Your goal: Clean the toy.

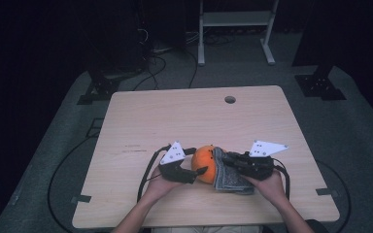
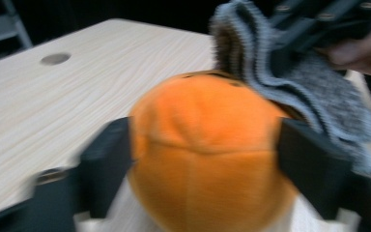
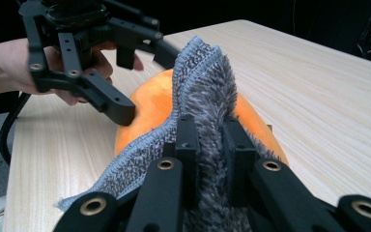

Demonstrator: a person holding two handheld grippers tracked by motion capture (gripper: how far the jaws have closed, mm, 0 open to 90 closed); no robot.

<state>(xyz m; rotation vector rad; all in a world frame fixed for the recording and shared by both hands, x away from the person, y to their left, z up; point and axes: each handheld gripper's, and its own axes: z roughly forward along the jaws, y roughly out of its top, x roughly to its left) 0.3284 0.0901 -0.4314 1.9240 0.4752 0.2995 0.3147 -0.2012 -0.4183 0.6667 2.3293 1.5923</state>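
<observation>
Low centre of the high view, on the worktop (image 1: pixel 141 116): orange ball (image 1: pixel 204 162), smooth and rounded, likely light but slippery, best gripped across its widest part. Left gripper (image 1: pixel 200 162) jaws clamp its sides. Grey cloth (image 1: pixel 226 175), soft, fuzzy, limp, pinched at a fold by right gripper (image 3: pixel 207 140).

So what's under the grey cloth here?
The grey cloth, pinched by the right gripper, drapes over one side of the orange ball, which the left gripper clamps. The covered part of the ball cannot be seen.
</observation>
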